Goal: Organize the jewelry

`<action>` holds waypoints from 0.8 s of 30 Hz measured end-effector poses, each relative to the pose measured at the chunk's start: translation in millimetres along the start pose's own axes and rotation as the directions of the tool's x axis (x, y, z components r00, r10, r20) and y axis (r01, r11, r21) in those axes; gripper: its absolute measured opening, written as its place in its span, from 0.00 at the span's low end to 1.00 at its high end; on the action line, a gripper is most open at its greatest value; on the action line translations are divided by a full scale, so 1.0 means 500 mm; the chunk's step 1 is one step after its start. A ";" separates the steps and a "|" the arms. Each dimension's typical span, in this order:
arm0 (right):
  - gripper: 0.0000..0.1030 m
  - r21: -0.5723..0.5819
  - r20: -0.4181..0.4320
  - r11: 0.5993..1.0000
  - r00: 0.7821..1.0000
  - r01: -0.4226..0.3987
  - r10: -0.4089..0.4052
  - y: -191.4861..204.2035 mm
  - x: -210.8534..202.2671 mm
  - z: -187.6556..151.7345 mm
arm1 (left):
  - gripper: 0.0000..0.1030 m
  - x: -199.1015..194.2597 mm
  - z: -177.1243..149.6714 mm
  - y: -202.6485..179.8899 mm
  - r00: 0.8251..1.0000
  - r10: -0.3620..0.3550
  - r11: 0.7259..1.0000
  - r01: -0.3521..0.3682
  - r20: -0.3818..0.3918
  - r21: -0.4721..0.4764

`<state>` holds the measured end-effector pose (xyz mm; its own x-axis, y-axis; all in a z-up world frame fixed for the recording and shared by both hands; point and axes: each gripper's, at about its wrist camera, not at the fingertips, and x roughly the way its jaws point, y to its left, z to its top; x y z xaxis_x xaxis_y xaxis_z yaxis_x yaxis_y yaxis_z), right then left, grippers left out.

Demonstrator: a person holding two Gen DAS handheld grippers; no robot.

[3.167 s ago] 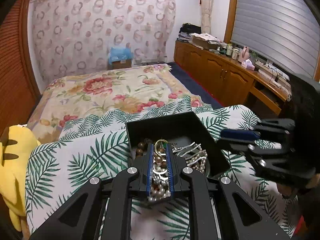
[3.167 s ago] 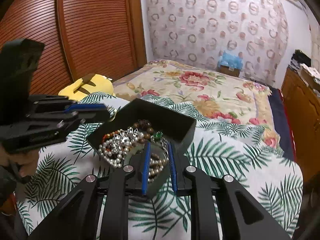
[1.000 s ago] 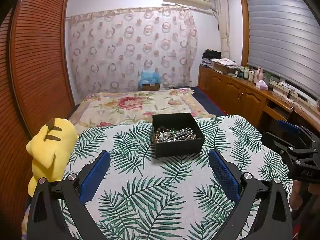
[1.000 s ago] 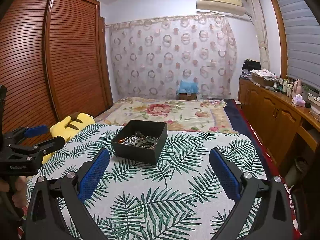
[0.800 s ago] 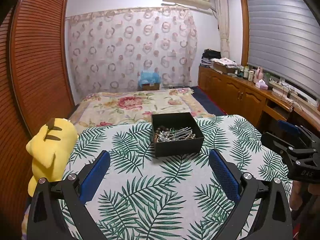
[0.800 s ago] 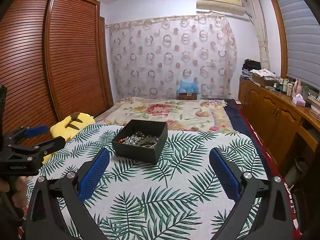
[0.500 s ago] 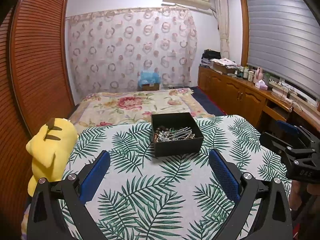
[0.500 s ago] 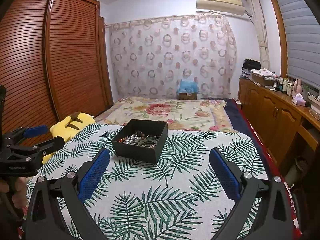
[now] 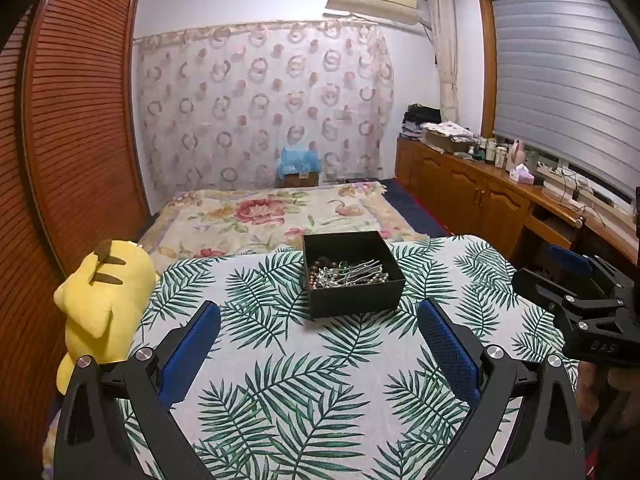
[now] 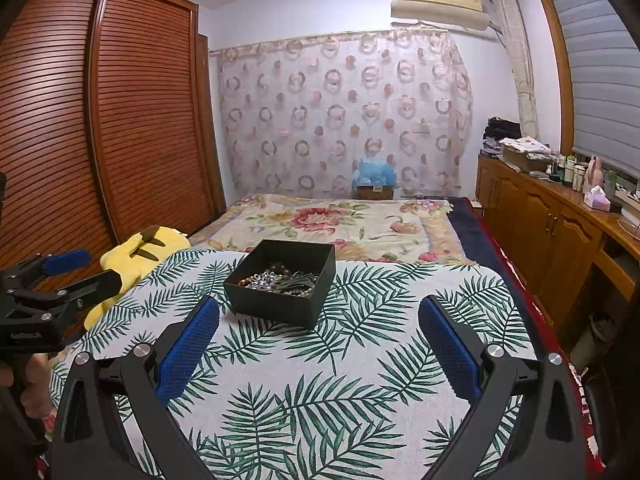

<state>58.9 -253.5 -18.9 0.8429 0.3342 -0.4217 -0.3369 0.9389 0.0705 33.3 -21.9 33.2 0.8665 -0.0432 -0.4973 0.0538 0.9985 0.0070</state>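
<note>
**A:** Where do things stand?

**B:** Your left gripper (image 9: 318, 338) is spread wide, blue pads far apart and holding nothing. Your right gripper (image 10: 318, 338) is the same: fingers splayed, empty. Both hang over the palm-leaf cloth (image 9: 280, 380), well short of the black box (image 9: 352, 276).

**A:** And the jewelry?

**B:** All that I can see of it sits inside that box, a tangled heap (image 9: 346, 273) of pearl strands, brown beads and silvery pieces. From your left camera the box lies at about 12 o'clock, a touch toward 1; from your right camera it sits nearer 11 o'clock (image 10: 280, 284). None shows loose on the cloth.

**A:** So which step am I on?

**B:** My reading: you're between actions, tools backed off. The pile looks gathered but not sorted, so either the gathering is finished or the untangling has yet to begin. If you go on, reach forward toward 12, lower one open gripper over a single strand, and pinch only that, since the pieces overlap and one may drag its neighbours up.

**A:** Which way does it point?

**B:** The box is roughly square, so it has little long axis; from the left its near wall runs about 9 to 3, and from the right a corner is turned toward you. The silvery pins in the heap lie mostly 9 to 3, tips tilted toward 2.
</note>
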 end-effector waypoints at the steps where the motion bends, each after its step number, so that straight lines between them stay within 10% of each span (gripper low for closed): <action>1: 0.98 0.000 0.000 1.000 1.000 -0.001 0.001 0.000 0.000 0.000 | 0.92 -0.003 0.001 0.000 1.000 0.000 1.000 0.000 0.001 0.000; 24: 0.98 0.002 0.001 1.000 1.000 -0.003 0.003 0.000 0.000 -0.001 | 0.92 -0.005 0.001 0.002 1.000 0.000 1.000 0.000 0.001 -0.002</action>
<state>58.6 -253.3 -19.5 0.8423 0.3371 -0.4206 -0.3388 0.9380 0.0733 31.3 -20.9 34.9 0.8669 -0.0436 -0.4966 0.0534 0.9986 0.0054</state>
